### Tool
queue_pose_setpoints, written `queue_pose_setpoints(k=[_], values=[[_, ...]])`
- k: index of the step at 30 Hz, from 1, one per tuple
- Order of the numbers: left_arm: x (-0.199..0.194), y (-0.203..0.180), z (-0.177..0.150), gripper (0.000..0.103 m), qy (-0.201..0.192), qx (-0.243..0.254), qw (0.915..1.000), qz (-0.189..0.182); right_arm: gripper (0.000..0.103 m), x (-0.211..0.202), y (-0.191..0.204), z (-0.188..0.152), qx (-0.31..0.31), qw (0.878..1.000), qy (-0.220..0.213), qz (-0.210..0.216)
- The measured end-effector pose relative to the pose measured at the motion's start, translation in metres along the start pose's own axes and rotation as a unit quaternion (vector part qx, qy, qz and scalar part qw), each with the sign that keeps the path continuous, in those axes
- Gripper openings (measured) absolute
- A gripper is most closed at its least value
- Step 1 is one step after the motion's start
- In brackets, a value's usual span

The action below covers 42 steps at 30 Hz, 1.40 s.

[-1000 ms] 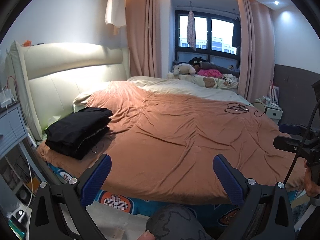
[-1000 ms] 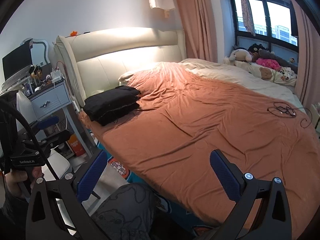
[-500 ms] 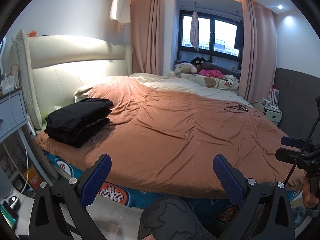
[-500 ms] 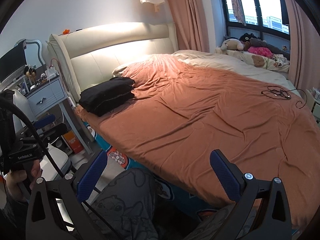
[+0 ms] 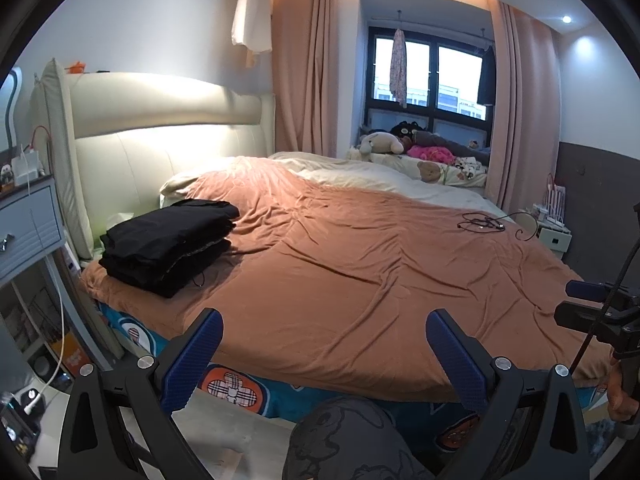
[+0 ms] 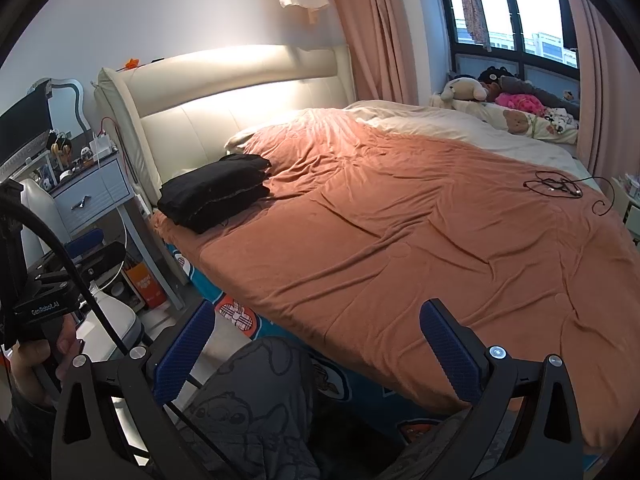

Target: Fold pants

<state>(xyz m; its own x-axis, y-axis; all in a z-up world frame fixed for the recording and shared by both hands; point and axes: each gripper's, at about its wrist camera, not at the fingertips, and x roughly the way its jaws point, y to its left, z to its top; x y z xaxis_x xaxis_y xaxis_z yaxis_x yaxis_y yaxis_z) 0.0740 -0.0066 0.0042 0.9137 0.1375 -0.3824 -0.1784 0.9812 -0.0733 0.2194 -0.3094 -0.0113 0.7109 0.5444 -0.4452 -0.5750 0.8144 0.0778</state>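
Observation:
Black pants [image 5: 170, 244] lie folded in a stack at the near left corner of the bed, close to the headboard; the same stack of pants [image 6: 216, 196] shows in the right wrist view. My left gripper [image 5: 324, 356] is open and empty, held off the bed's near edge, well short of the stack. My right gripper [image 6: 316, 356] is also open and empty, held above a knee in grey printed fabric [image 6: 256, 392]. The right gripper's side [image 5: 600, 312] shows at the edge of the left wrist view, and a hand holds the left gripper's handle [image 6: 36, 304].
An orange blanket [image 5: 360, 272] covers the bed, with a tangled black cable [image 5: 484, 225] on its far right. A cream headboard [image 5: 160, 128] and blue nightstand [image 5: 28, 220] stand left. Stuffed toys [image 5: 400, 144] line the window sill. A white stool [image 6: 108, 320] sits beside the bed.
Both grippers have pulled back and risen from the bed; the view now takes in more floor, nightstand and knee. The pants stack has not moved, and both grippers stay open.

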Motion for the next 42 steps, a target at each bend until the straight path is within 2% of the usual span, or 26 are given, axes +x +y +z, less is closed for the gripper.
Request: queue_pose_setpoints(k=[42], values=[[-0.017,0.003,0.008,0.103,-0.017,0.002,0.9998,0.003,0.103,-0.011,-0.001,-0.002,-0.005,1.000,-0.015,0.000]])
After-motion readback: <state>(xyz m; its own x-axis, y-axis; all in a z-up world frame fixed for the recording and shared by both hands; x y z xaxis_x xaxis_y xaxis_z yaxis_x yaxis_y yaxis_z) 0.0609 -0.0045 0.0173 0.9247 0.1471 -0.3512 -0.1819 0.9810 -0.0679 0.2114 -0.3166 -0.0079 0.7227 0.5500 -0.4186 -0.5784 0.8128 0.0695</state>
